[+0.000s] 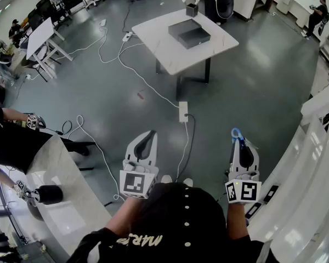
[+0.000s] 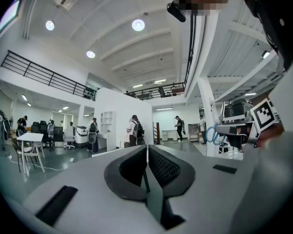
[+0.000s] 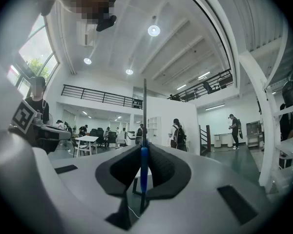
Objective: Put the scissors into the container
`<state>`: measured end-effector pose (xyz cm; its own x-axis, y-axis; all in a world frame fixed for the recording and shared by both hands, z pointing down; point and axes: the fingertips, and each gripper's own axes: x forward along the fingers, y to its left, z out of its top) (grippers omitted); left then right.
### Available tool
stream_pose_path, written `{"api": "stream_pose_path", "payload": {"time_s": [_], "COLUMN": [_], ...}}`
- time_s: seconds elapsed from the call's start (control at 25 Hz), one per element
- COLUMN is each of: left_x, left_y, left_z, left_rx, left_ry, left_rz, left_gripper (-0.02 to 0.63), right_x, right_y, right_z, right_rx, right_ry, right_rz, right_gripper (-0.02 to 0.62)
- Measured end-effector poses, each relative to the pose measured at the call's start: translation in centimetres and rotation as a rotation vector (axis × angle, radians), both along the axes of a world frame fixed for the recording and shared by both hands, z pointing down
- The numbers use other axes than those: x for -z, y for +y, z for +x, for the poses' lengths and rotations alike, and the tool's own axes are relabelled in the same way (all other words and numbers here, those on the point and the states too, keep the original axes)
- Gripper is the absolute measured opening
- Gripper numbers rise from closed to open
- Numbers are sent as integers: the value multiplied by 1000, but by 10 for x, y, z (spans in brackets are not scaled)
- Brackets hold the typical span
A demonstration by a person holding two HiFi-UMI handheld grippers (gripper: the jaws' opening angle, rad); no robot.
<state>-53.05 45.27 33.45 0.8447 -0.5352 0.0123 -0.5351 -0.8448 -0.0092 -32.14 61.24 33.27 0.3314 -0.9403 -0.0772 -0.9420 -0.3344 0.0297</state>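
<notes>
My right gripper (image 1: 238, 142) is shut on a pair of scissors (image 1: 236, 132), whose blue handle loop juts out past the fingertips. In the right gripper view the scissors (image 3: 143, 167) sit edge-on between the pads of the right gripper (image 3: 143, 147), a thin metal blade standing straight up. My left gripper (image 1: 149, 134) is held level beside it, jaws pressed together with nothing between them; the left gripper (image 2: 147, 147) looks the same in its own view. Far ahead a white table (image 1: 164, 51) carries a flat dark box (image 1: 189, 33) and a small dark cup-like container (image 1: 192, 10).
White cables and a power strip (image 1: 183, 111) lie on the grey floor between me and the table. A curved white counter (image 1: 60, 196) is at my left with another person's arm (image 1: 11, 116) beside it. White railings (image 1: 312, 158) stand at my right. Desks and chairs fill the far left.
</notes>
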Motion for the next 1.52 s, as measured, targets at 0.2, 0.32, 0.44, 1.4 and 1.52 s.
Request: {"api": "stream_pose_path", "payload": {"time_s": [0.2,0.32,0.44,1.4,1.52], "left_x": [1,-3,-4,-28,-33], "left_y": [0,-1,-1,-12,-30], "left_z": [3,6,11,54,67], "left_rx": [-4,-7,-5,72,54], "left_ry": [-4,-14,-17,-89,-78], "left_rz": [9,10,8,-38,-36], "left_gripper": [35,35,35,35,35], "right_x": [0,-1,-2,-20,-22], "right_y": [0,-2,-2,-21,-36], "right_z": [3,6,10,67,80], "right_rx": [-2,1,3,62,44], "right_ry": [-1,0,0,-30,-36], "right_rz": [-3,-3,-6,-3,-1], "right_gripper": [55,55,55,55,55]}}
